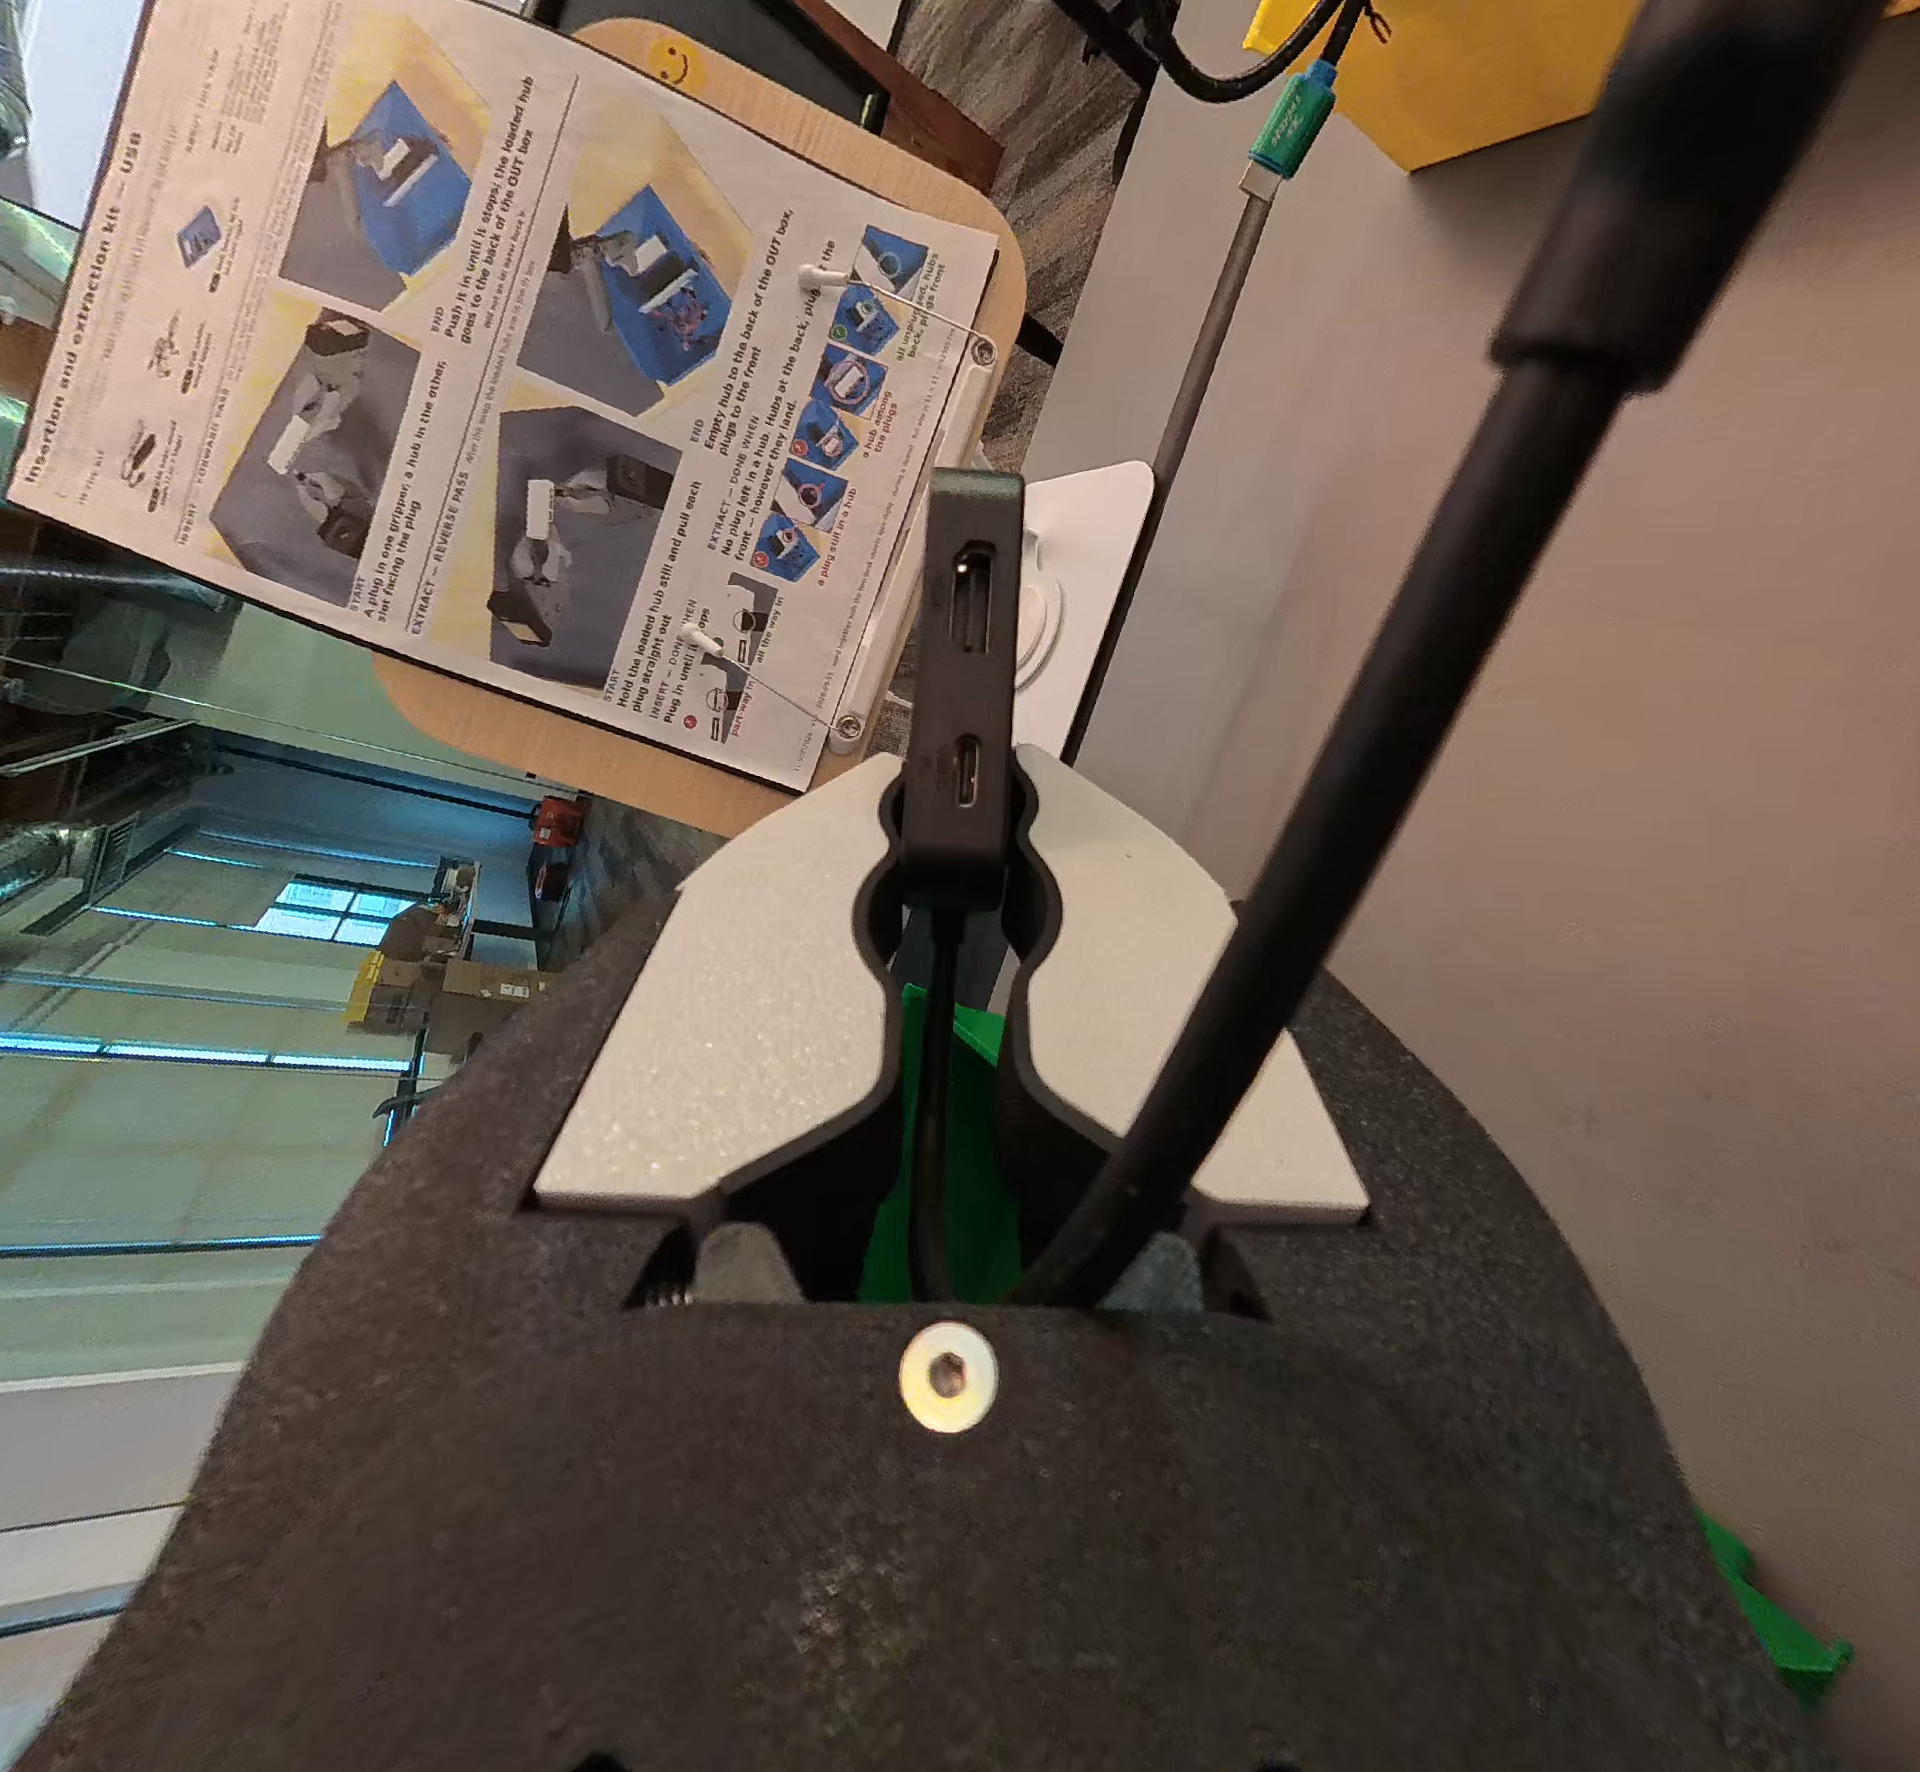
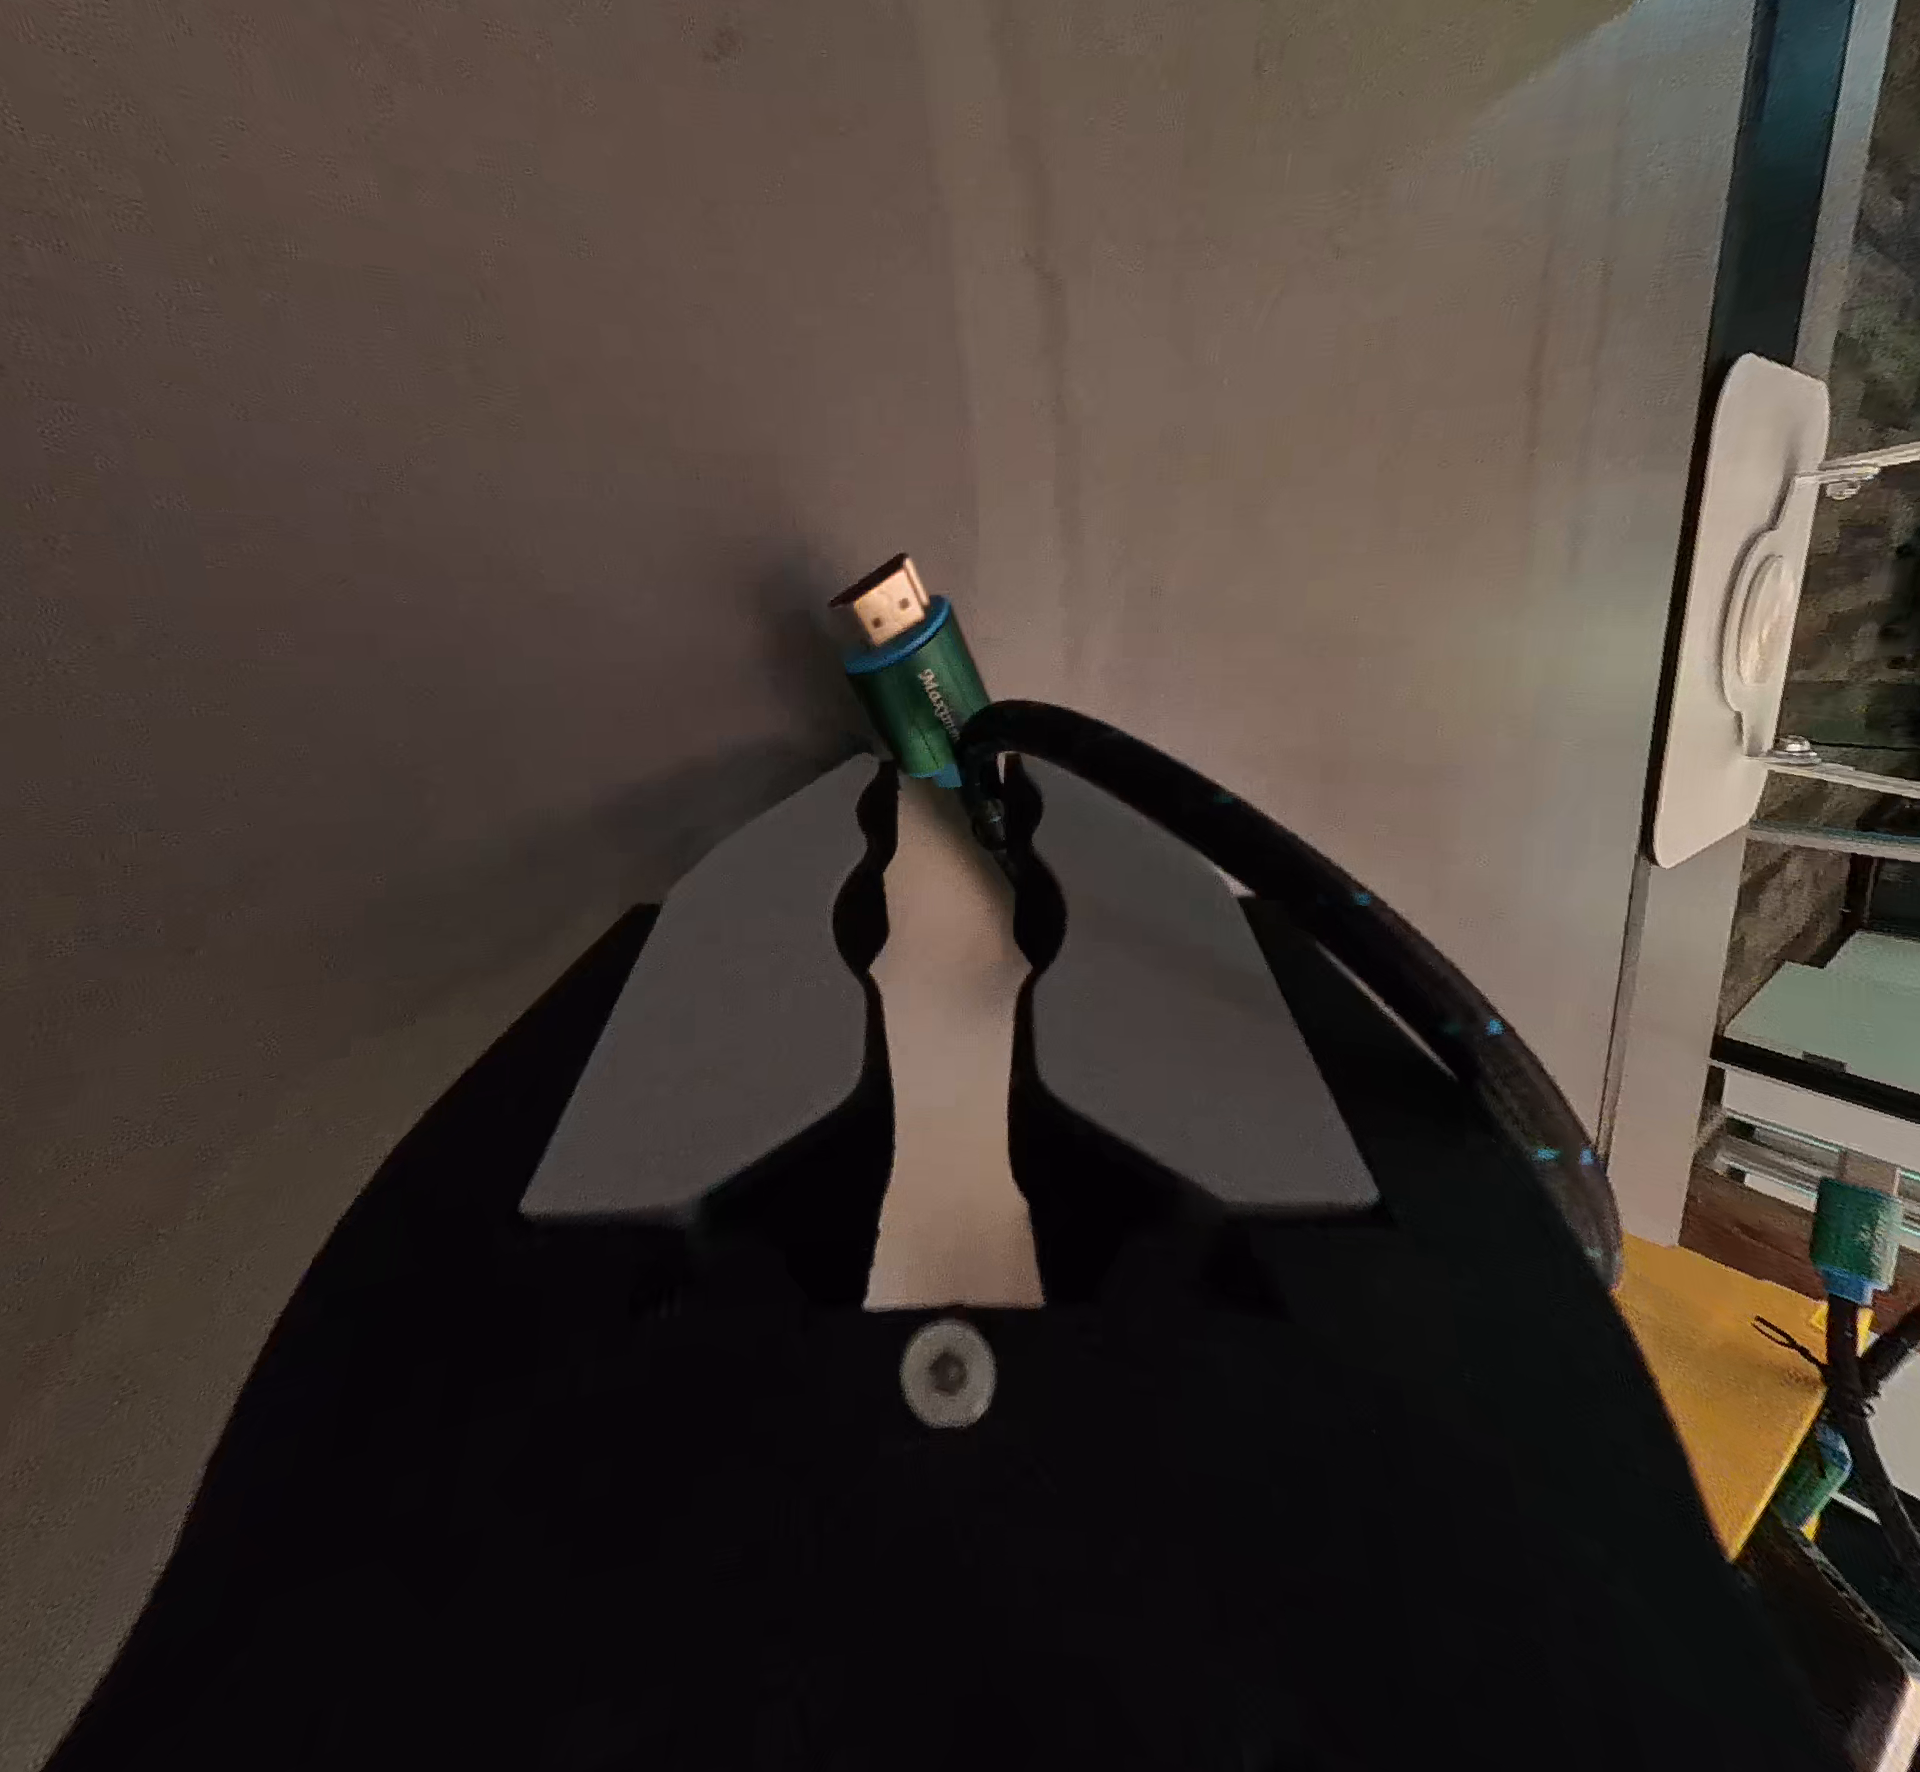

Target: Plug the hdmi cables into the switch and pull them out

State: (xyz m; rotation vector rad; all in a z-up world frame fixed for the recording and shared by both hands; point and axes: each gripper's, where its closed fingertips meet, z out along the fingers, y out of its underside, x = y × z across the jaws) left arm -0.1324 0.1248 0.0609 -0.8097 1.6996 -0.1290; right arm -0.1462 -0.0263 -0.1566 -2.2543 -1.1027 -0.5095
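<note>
Left view: gripper (image 1: pixel 951 849) clamped on switch (image 1: pixel 961 673), long axis toward 12 o'clock, ports facing camera; best held rigid, free port square to incoming plug. Right view: gripper (image 2: pixel 951 792) pinching plug (image 2: pixel 909 673) by its tail, tip toward 11 o'clock above worktop (image 2: pixel 416 268); needs axis aligned before pushing.

Lying up and left of the white stand foot (image 1: pixel 1091 527): a printed sheet (image 1: pixel 499 351), bearing bold black headings, small captions, some red lines and round red and green marks among photo panels. Peeking out above that sheet, farther from the foot: a yellow smiley sticker (image 1: pixel 675 65). Hanging up and right of the foot: a teal plug (image 1: pixel 1286 127), showing script too small to read. Standing left of the foot: a green plug (image 2: pixel 914 683), wearing pale cursive branding along its sleeve.
</note>
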